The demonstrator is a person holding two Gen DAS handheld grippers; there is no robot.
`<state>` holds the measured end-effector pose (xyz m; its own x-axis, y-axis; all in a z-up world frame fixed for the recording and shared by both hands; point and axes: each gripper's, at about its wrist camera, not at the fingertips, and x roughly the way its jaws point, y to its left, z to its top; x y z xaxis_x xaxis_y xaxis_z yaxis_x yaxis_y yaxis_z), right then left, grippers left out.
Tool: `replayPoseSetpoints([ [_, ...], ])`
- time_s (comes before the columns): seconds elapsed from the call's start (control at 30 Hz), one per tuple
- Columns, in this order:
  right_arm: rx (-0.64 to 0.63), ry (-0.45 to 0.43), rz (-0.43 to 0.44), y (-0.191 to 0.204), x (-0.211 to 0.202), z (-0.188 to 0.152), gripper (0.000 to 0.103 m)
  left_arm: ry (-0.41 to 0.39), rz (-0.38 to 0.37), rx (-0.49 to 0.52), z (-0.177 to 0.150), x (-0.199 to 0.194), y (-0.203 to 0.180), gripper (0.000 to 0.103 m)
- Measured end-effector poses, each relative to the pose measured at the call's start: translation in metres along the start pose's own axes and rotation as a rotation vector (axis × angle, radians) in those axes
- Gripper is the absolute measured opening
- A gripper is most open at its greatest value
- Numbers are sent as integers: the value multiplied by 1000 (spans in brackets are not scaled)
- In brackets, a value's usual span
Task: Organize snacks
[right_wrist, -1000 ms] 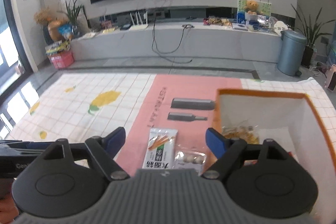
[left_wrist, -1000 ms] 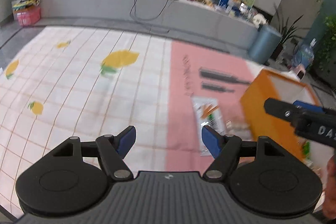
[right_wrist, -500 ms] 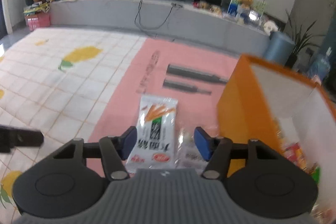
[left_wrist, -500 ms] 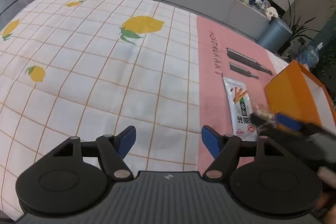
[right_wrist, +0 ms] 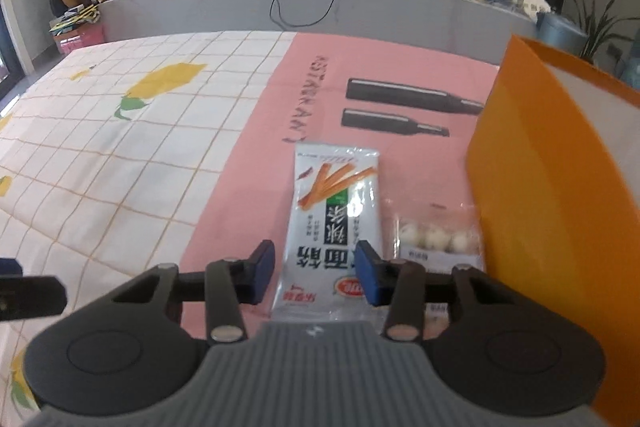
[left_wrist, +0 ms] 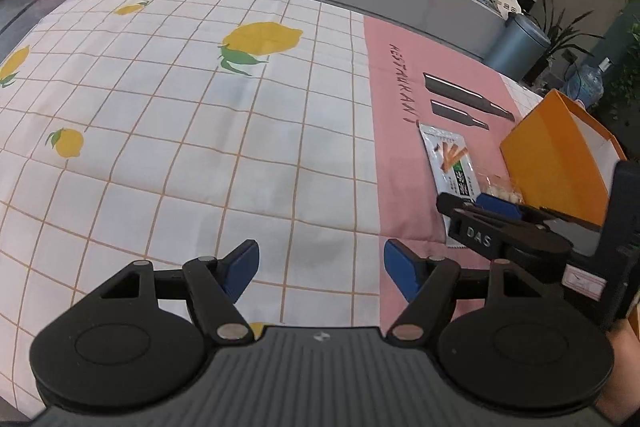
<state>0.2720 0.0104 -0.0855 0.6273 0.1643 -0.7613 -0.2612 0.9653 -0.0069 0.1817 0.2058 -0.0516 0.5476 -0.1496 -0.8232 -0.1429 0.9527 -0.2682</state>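
Right gripper: we see our right gripper [right_wrist: 315, 273] with its jaws spread, the blue pads [right_wrist: 264, 269] standing either side of the near end of the packet; whether a pad touches it we cannot tell. Nothing is clamped.
Left gripper: our left gripper [left_wrist: 319, 269] is wide apart and holds nothing, hanging over the checked cloth [left_wrist: 160, 131] well left of the snacks.
Packet: the packet [right_wrist: 334, 223] is a long white pouch printed with orange sticks and a green band, lying flat on the pink mat [right_wrist: 256, 163], its length running near to far.
Bag: a small clear bag [right_wrist: 436, 237] of pale round pieces lies just right of the packet, close against the box wall; contact with the wall we cannot judge.
Box: the orange box [right_wrist: 536, 195] stands open at the right, white inside, its near-left wall rising above both snacks. In the left view the same box [left_wrist: 552, 167] sits beyond our right gripper [left_wrist: 498, 211].
Mat print: two dark bottle shapes [right_wrist: 408, 95] are printed on the mat, far of the packet.
Edges: the mat meets the checked cloth left of the packet; the box wall closes off the right.
Room: we have bare mat and cloth to the left and far of the packet; the right side is tight, with the bag between packet and box.
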Motion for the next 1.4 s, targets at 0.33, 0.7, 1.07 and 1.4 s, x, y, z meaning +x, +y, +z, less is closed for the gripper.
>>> replayPoseSetpoints([
  [0.33, -79, 60, 220, 21, -7, -5, 30, 4, 14, -11, 0, 1, 3, 84],
  [0.7, -58, -70, -10, 7, 8, 19, 82, 5, -6, -21, 1, -2, 6, 84],
  [1.07, -130, 52, 97, 12, 24, 21, 71, 25, -158, -83, 2, -5, 12, 84],
  [1.4, -202, 52, 165, 41, -1, -2, 65, 17, -12, -79, 3, 6, 15, 83],
])
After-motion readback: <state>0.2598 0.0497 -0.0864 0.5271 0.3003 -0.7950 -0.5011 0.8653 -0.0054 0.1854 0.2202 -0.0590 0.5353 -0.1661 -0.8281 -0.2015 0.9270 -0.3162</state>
